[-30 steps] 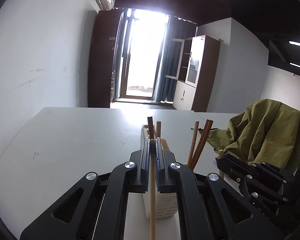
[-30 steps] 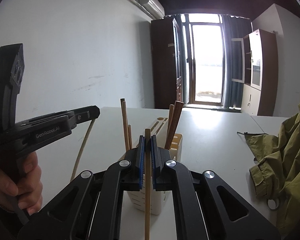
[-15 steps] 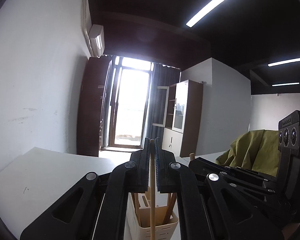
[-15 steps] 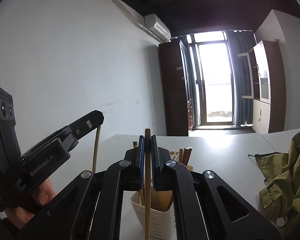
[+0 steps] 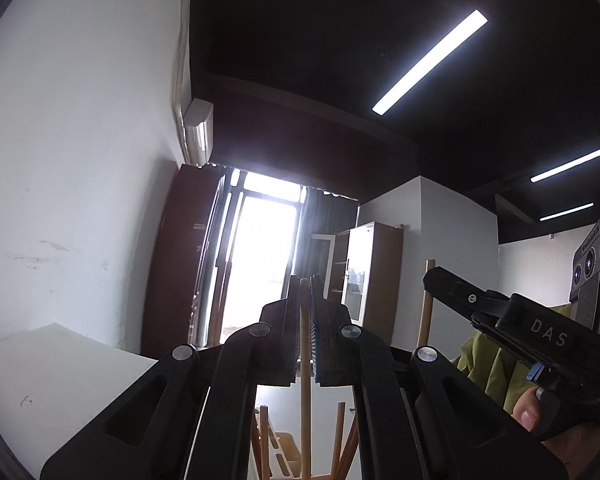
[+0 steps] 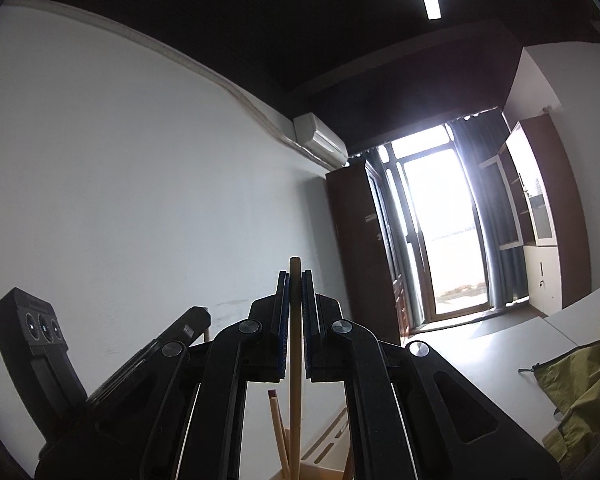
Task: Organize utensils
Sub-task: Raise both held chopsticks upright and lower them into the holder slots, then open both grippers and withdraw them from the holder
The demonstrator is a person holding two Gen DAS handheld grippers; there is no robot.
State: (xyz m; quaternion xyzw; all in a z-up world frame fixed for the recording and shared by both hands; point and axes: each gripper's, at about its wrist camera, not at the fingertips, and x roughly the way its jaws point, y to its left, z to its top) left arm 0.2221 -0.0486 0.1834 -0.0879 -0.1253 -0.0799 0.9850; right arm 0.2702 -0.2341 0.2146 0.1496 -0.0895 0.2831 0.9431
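We have the left gripper (image 5: 305,292) closed down to a thin slit on one pale wooden chopstick (image 5: 305,400), which runs up between the ribbed pads and ends level with their tips, its lower length dropping below the jaws toward the utensil holder (image 5: 286,450). The right gripper (image 6: 295,280) is likewise pinched tight on one darker wooden chopstick (image 6: 295,408), whose blunt top stands just above the blue pads while the rest hangs straight down beneath them. That makes two held sticks, one per gripper, both upright. Below the left jaws we count about four more stick ends leaning in the holder: two to the left of the held stick and two or so to its right, though the right pair overlap and we cannot tell the number for sure. Below the right jaws we see one reddish-tipped chopstick (image 6: 278,424) just left of the held one, plus a dark sliver to the right that is too hidden to name. In the left wrist view the right gripper shows off to the right with its stick poking above it and a hand (image 5: 540,420) on its grip. A white table (image 6: 500,344) lies below and to the right of the right jaws, with one olive-green cloth (image 6: 580,380) on it.
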